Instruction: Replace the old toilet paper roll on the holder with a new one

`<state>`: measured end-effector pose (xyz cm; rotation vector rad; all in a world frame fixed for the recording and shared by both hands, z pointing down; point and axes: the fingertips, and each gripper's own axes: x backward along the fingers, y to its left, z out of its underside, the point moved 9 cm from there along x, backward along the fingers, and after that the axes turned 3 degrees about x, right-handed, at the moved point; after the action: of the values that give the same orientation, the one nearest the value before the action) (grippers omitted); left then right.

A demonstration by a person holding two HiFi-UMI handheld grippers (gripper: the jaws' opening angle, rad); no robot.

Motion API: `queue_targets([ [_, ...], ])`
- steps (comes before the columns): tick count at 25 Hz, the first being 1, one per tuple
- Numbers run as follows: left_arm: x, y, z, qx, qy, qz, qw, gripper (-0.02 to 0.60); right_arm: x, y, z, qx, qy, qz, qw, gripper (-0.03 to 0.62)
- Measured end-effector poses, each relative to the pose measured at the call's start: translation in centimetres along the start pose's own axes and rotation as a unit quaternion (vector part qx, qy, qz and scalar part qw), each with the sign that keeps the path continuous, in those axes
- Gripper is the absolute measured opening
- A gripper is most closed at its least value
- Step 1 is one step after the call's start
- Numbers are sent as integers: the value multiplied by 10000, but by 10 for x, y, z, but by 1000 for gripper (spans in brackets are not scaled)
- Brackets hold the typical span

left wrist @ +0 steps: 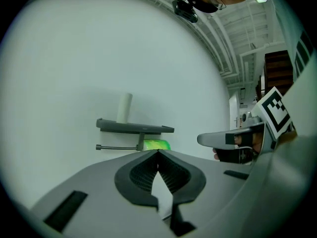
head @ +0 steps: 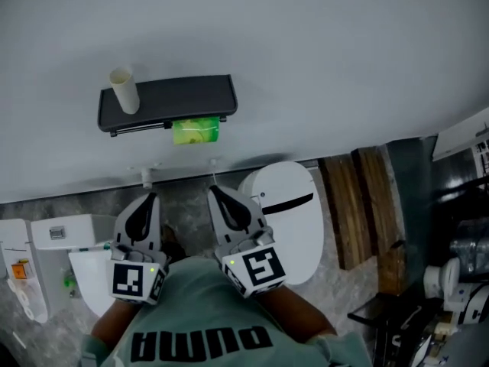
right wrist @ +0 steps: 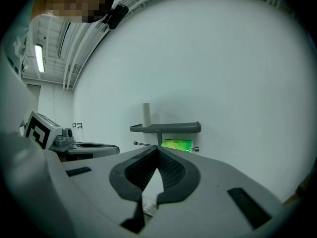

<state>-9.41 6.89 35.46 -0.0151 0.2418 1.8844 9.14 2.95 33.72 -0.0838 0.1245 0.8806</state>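
A dark wall holder (head: 172, 100) carries a flat shelf with a bare cardboard tube (head: 124, 89) standing upright at its left end. Under the shelf a bright green roll (head: 195, 131) hangs on the right part of the holder's bar, whose left part (head: 140, 128) is bare. Both grippers are held low, apart from the holder and pointing at it. My left gripper (head: 147, 198) is shut and empty, as is my right gripper (head: 215, 192). In the left gripper view the tube (left wrist: 124, 108) and green roll (left wrist: 156, 144) lie beyond the shut jaws. The right gripper view shows the holder (right wrist: 166, 128) ahead.
A white toilet (head: 294, 205) stands below the holder to the right, with wooden planks (head: 359, 205) beside it. A white fixture (head: 65, 232) and stacked paper rolls (head: 27, 300) are at the lower left. Dark equipment (head: 458, 266) crowds the right edge.
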Motion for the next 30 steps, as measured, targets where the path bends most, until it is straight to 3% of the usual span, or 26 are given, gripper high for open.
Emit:
queue_targets([
  [12, 72, -143, 17, -248, -21, -1202, 9924, 3, 124, -31, 11, 197, -359, -1051, 9936, 5],
  [16, 95, -172, 15, -393, -17, -1326, 9904, 3, 153, -26, 11, 214, -399, -1202, 9917, 5],
  [22, 130, -189, 15, -477, 74, -1445, 9883, 3, 183, -10, 13, 143, -391, -1252, 9913, 5],
  [30, 180, -174, 24, -356, -9, -1425, 9892, 3, 201, 40, 21, 139, -193, -1162, 9929, 5],
])
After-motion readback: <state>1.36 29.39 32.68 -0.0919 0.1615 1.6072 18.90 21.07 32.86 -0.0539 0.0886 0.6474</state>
